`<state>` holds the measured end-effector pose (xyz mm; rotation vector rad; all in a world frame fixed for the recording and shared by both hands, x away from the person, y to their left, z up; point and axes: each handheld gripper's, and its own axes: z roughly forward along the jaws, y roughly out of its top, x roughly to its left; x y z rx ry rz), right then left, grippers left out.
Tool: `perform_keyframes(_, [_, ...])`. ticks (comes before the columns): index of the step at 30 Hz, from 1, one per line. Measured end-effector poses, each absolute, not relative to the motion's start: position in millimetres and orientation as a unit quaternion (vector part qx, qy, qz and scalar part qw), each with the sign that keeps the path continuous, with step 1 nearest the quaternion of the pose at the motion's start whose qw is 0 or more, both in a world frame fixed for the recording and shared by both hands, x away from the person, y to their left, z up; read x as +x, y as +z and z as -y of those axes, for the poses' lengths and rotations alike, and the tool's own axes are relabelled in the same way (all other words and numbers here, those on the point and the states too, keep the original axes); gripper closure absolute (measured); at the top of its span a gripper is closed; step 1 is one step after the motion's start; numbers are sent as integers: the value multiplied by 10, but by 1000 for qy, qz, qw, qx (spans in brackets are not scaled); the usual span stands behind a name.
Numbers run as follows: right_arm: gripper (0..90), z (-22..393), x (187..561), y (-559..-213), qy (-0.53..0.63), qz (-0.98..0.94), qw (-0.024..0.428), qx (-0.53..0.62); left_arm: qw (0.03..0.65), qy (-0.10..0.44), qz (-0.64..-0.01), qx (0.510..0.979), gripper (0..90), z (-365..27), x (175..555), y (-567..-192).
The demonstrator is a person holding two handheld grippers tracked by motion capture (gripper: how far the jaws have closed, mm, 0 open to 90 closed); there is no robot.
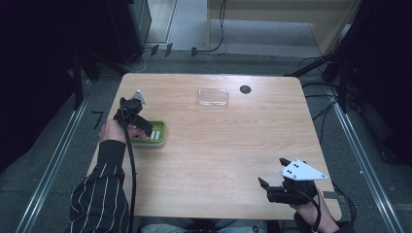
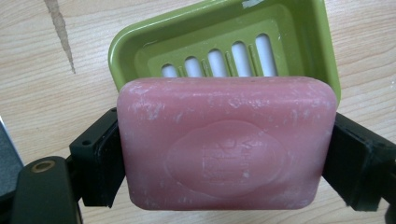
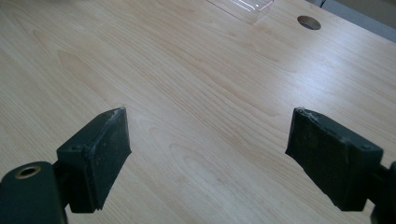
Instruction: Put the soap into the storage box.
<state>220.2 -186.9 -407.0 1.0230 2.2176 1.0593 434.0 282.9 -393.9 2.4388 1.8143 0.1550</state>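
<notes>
Over at the left side of the table (image 1: 218,145), the left tongs (image 2: 226,154) are clamped on a pink bar of soap (image 2: 226,144), one black pad pressed to each short end of the bar. In the left gripper view the soap has a rounded rectangular shape with an oval stamp pressed into its face and pale scuffs along its edges. It sits just above and in front of a green soap dish (image 2: 299,37), overlapping the dish's near rim from this angle; whether the bar touches the dish I cannot tell. The dish has a slotted floor, with a row of white slits showing behind the soap.

From the high view, the left tongs (image 1: 145,130) reach over the left end of the green soap dish (image 1: 159,132), which rests near the table's left edge. The person's striped sleeve (image 1: 99,194) comes in from the near left corner.

At the near right corner, the right tongs (image 1: 265,187) are well apart from the dish. In the right gripper view the right tongs (image 3: 208,149) stand wide open with nothing between them, just bare wood grain. Toward the far side of the table lies a clear plastic lid (image 1: 212,97), and just right of it a round cable hole (image 1: 245,89).
</notes>
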Motion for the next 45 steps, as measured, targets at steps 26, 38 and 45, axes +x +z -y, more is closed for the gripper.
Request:
perform_keyframes(26, [138, 1866, 2205, -4072, 387, -809, 237, 373, 56, 41, -612, 788, 137, -2751, 4481, -4065])
perform_keyframes(38, [138, 1863, 2205, -4072, 387, -810, 237, 373, 51, 37, -617, 784, 137, -2724, 4537, -4138])
perform_keyframes(45, [138, 1867, 2205, -4072, 387, -810, 236, 372, 43, 37, -617, 785, 137, -2704, 4556, -4168])
